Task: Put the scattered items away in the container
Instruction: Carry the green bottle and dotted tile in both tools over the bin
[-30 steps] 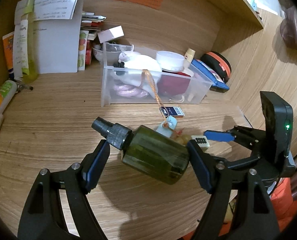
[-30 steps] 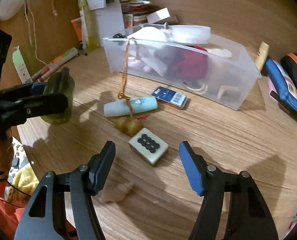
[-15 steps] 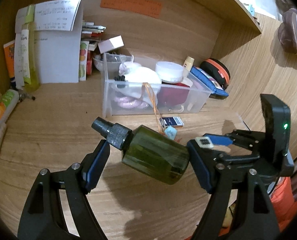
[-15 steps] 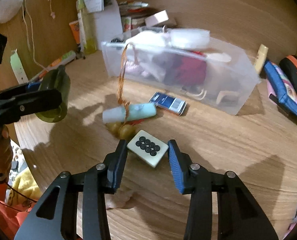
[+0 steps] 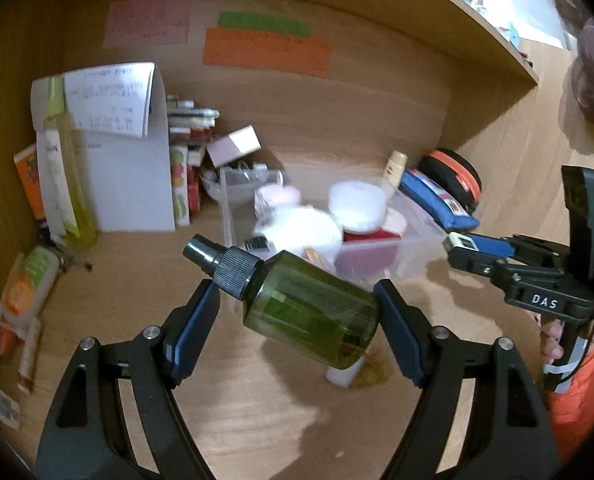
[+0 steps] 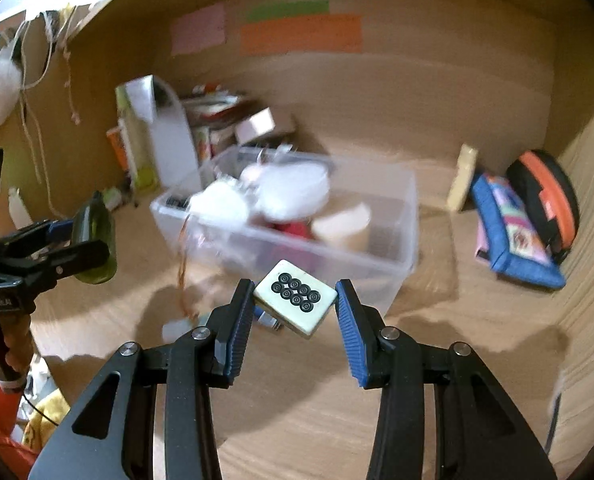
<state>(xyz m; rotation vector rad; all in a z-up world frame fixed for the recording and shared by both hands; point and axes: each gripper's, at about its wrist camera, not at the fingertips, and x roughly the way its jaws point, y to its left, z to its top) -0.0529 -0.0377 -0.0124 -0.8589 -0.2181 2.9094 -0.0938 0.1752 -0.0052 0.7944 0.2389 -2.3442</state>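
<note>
My left gripper (image 5: 297,312) is shut on a dark green spray bottle (image 5: 309,314) with a black cap, held above the wooden desk. My right gripper (image 6: 295,312) is shut on a cream mahjong tile (image 6: 295,299) with black circles, lifted off the desk in front of the clear plastic container (image 6: 393,276). The container (image 5: 421,244) holds white, pink and red items. An orange cord (image 6: 183,280) hangs from it to a pale tube (image 6: 175,330) on the desk. The right gripper with the tile (image 5: 459,242) shows at the right of the left wrist view.
A blue pouch (image 6: 513,232) and an orange-black case (image 6: 545,196) lie right of the container. A folded white paper (image 5: 125,176), a yellow-green bottle (image 5: 67,184) and small boxes (image 5: 185,168) stand at the back left. Tubes (image 5: 21,304) lie at the left edge.
My right gripper closed on the mahjong tile and lifted it from the desk toward the container. My left gripper rose with the green bottle.
</note>
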